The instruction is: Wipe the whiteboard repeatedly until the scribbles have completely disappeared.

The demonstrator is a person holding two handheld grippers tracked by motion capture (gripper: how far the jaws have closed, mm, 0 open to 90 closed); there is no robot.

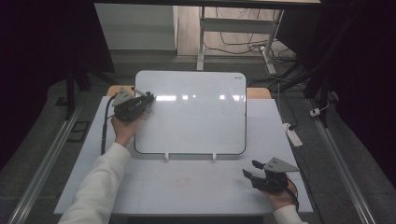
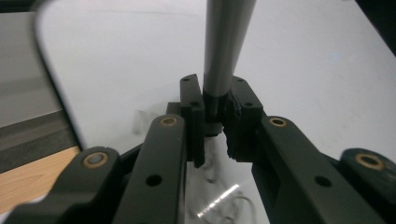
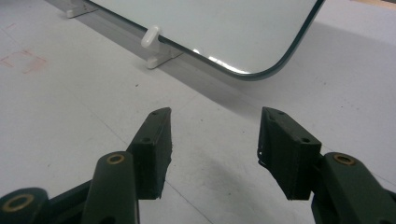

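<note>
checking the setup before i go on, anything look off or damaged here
Mostly tidy. The whiteboard sits square on its clips. Two small oddities: faint scribble marks on the board below the marker held in the left gripper, and a faded reddish stain on the table. The right gripper rests open, empty.

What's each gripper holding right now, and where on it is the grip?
The left gripper is shut on a marker, clamped at its dark lower end over the whiteboard. The right gripper is open with nothing between its jaws, above the table.
</note>
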